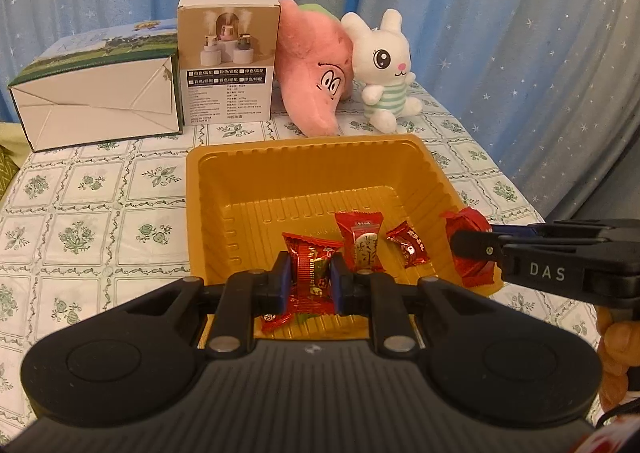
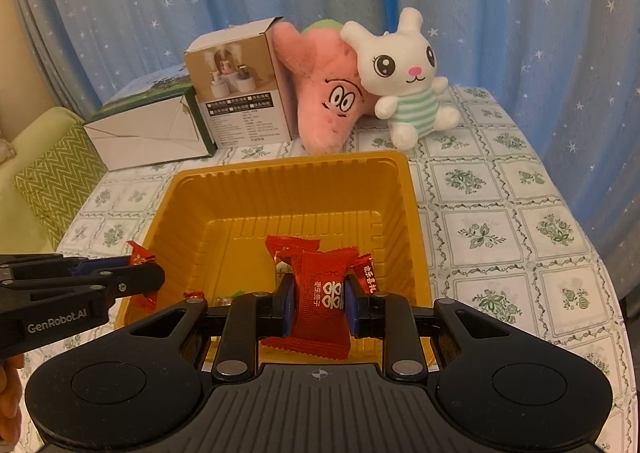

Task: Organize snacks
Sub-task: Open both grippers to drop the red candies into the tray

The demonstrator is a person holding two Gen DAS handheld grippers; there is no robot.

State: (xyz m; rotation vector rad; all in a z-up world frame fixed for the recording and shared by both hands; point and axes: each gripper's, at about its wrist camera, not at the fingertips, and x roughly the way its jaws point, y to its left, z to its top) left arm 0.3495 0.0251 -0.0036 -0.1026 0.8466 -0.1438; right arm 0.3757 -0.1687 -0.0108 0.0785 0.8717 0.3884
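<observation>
Both grippers, left (image 1: 310, 277) and right (image 2: 320, 299), clamp red candies (image 1: 310, 261) (image 2: 322, 293) over the yellow tray's (image 1: 256, 161) near rim (floral tablecloth (image 1: 80, 213) around).

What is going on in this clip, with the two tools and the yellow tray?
A person is sorting snacks into a yellow ribbed plastic tray on a floral-checked tablecloth. The left tool is shut on a red foil-wrapped candy at the tray's near edge. The right tool is shut on a red snack packet with white lettering, also at the tray. Three more red wrapped sweets lie inside.
</observation>
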